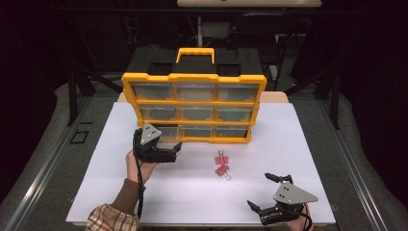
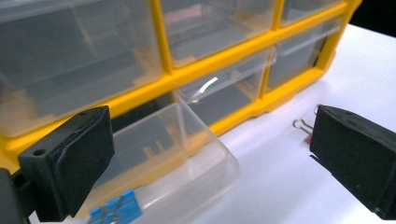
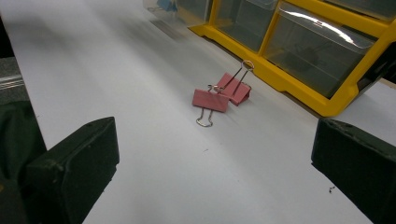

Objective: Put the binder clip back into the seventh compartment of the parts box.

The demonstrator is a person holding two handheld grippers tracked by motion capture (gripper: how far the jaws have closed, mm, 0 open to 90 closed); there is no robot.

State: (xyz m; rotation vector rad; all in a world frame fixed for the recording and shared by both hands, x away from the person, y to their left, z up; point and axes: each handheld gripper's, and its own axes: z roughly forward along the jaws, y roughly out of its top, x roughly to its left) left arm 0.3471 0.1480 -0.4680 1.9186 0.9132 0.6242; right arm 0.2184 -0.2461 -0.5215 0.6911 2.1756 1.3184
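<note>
The left gripper [image 1: 177, 150] is hanging wide open and empty at the pulled-out clear drawer [image 2: 187, 163], where a blue binder clip [image 2: 116, 211] is lying. The right gripper [image 1: 263, 191] is waiting open too, facing two pink binder clips [image 3: 219, 95] lying mid-table; they look light, stiff and springy, best pinched across the flat body.

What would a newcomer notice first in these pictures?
A yellow organizer stands upright at the table's far side, its bottom-left drawer pulled out with a blue clip inside. Two pink clips lie on the white table in front of it.
</note>
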